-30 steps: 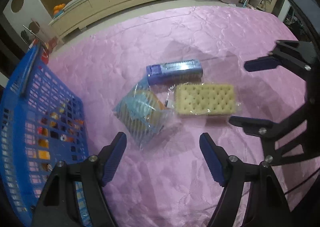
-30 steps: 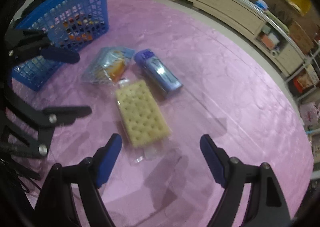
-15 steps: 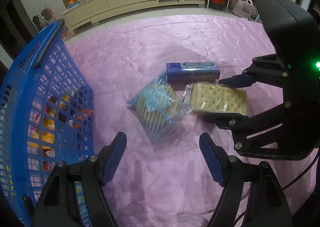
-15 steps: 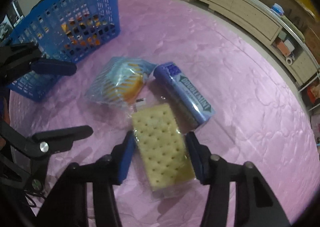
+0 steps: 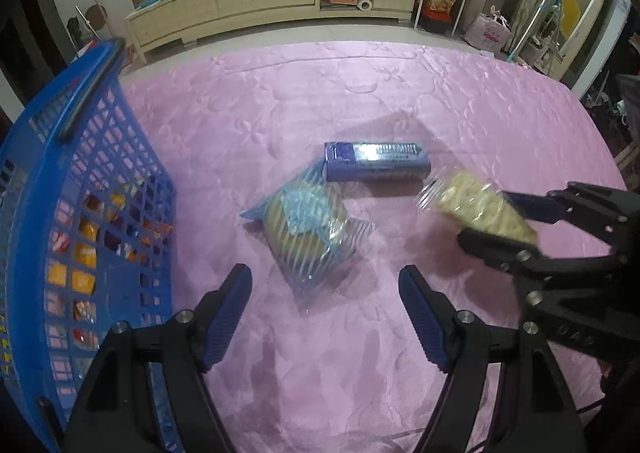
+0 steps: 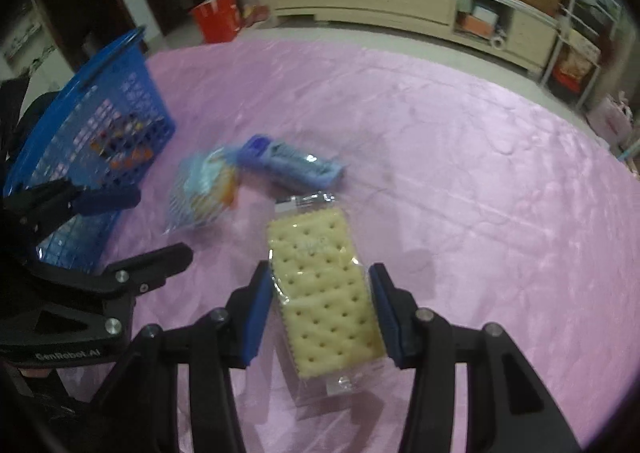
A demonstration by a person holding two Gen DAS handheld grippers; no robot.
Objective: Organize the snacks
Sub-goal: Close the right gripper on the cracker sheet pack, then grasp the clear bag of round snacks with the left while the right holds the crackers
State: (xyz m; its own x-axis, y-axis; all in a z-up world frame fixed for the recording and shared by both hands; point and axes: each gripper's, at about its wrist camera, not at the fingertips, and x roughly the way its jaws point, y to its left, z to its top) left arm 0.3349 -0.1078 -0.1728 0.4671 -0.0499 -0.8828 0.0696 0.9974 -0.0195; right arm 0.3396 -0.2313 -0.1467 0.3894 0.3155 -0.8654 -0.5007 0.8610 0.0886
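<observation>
L wrist | basket [image 5: 80, 157]: snack packs inside | L tool [image 5: 325, 317] released | R tool [image 6: 320, 305] grasping crackers [image 6: 320, 285]

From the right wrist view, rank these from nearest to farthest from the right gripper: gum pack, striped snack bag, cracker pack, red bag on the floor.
1. Cracker pack: between the right gripper's jaws, gripped.
2. Striped snack bag: ahead, to the left on the cloth.
3. Gum pack: just beyond the bag, touching it.
4. Red bag: on the floor past the table.
</observation>
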